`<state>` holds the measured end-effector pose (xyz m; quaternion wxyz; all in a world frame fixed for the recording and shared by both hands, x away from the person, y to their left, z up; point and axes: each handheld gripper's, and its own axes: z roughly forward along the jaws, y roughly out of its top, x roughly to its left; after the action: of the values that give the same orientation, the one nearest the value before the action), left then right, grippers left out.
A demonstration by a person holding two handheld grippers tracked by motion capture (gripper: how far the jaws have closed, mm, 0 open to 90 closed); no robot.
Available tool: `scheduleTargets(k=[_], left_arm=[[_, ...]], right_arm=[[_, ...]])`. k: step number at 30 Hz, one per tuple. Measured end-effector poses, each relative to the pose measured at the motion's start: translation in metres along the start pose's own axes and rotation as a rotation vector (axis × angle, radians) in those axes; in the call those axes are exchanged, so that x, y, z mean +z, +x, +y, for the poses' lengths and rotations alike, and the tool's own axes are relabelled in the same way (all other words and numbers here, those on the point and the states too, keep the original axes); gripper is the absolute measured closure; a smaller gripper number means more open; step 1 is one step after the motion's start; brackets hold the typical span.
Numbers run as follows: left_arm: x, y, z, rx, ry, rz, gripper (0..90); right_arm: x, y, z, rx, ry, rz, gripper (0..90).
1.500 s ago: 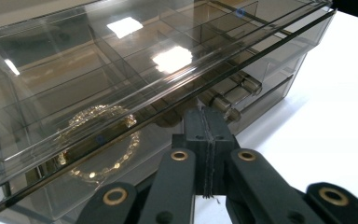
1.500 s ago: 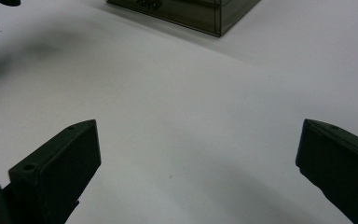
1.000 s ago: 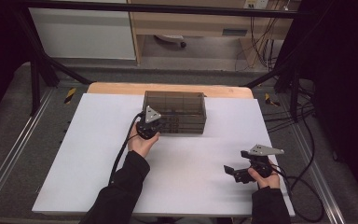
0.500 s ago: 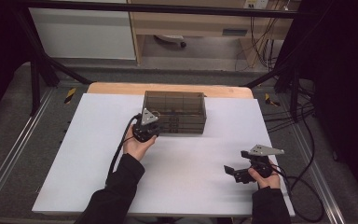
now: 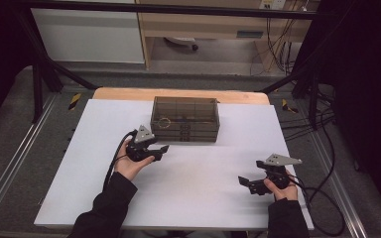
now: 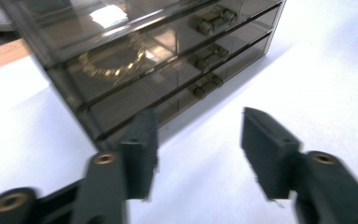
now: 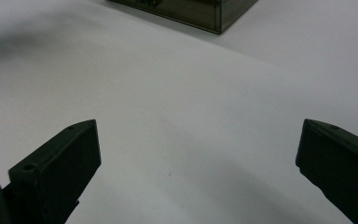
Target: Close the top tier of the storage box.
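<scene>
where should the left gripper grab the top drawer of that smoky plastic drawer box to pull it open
Grip the small brass-coloured knob at the middle of the top drawer, coming straight at the front face of the drawer box. The front is flat and smooth, so the protruding knob looks like the only purchase. The left gripper is open and off to one side.
</scene>
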<state>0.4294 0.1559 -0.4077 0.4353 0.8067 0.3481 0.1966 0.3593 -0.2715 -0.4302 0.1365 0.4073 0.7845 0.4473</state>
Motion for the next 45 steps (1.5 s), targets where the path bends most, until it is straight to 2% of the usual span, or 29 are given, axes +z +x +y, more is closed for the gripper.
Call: scheduleTargets(k=[4, 10, 16, 30, 39, 45], left_arm=[[-0.009, 0.005, -0.008, -0.013, 0.009, 0.007, 32.1], [-0.025, 0.010, -0.024, -0.014, 0.006, -0.010, 18.5], [-0.042, 0.015, -0.043, -0.014, -0.010, 0.007, 11.8], [-0.077, 0.036, -0.088, -0.041, 0.002, 0.063, 8.4], [-0.087, 0.046, -0.103, -0.042, 0.017, 0.094, 8.5], [-0.092, 0.050, -0.107, -0.039, 0.018, 0.111, 8.6]], right_arm=[[0.001, 0.000, 0.000, 0.000, 0.002, 0.000, 0.5], [0.000, 0.000, 0.000, -0.003, 0.003, 0.001, 0.5], [0.000, 0.000, 0.000, -0.005, 0.002, 0.001, 0.5], [0.000, 0.000, -0.001, -0.004, 0.006, -0.001, 0.4], [0.000, 0.001, -0.002, -0.010, 0.010, 0.004, 0.5], [0.002, 0.001, -0.004, -0.016, 0.014, 0.009, 0.4]])
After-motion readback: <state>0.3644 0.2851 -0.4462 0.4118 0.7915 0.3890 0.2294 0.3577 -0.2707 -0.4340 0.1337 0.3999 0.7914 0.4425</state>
